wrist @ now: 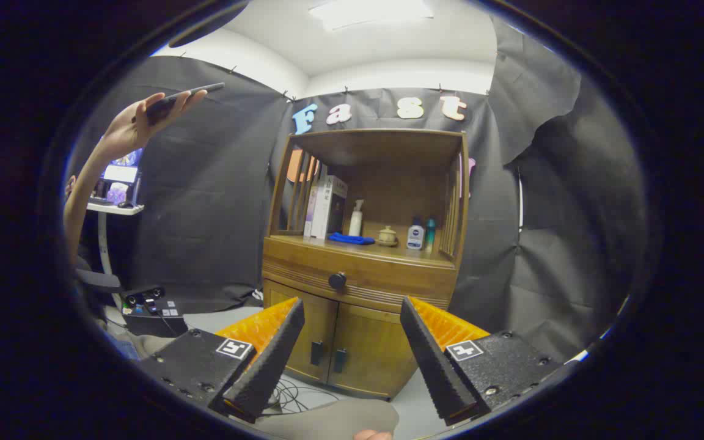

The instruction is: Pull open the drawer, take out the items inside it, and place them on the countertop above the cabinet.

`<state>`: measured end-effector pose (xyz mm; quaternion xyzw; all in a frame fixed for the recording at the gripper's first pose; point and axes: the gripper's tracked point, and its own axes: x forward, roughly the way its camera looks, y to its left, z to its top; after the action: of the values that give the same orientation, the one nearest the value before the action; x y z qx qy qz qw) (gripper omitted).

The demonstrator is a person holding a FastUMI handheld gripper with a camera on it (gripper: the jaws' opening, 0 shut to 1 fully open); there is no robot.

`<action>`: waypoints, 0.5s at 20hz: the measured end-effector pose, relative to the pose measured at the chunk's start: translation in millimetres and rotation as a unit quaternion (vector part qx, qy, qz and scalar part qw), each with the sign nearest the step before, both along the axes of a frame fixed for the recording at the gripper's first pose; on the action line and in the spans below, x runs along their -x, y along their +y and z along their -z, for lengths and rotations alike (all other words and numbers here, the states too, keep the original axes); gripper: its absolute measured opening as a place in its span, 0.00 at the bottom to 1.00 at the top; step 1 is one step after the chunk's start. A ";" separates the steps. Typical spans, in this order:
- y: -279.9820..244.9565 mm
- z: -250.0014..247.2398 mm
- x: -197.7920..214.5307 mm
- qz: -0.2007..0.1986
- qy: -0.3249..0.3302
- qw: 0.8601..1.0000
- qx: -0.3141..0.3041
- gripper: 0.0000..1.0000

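A wooden cabinet [364,256] stands against the booth wall, well beyond my fingers. Its drawer [358,278] is closed, with a dark round knob [337,280] on its front. The countertop [388,252] above the drawer carries boxes [327,208], a pump bottle [357,219], a blue cloth [351,239], a small lidded pot [387,236] and two small bottles [420,235]. My gripper [352,315] is open, its two fingers spread wide with nothing between them, aimed at the cabinet front from a distance.
Two lower cabinet doors [340,348] with dark handles sit under the drawer. Cables [294,397] lie on the floor in front. At the left a person's raised hand [129,125] holds a phone, beside a desk with a monitor [118,180] and a black box [153,308].
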<state>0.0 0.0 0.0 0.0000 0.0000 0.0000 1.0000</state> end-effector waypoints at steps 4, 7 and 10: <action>-0.3 1.4 -0.2 0.002 0.002 1.000 -0.003 1.00; 0.3 1.1 0.8 0.002 0.000 1.000 -0.001 1.00; 0.4 0.4 0.6 0.000 -0.001 1.000 0.001 1.00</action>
<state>-0.6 0.4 -0.4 -0.0008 -0.0007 -0.0004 1.0000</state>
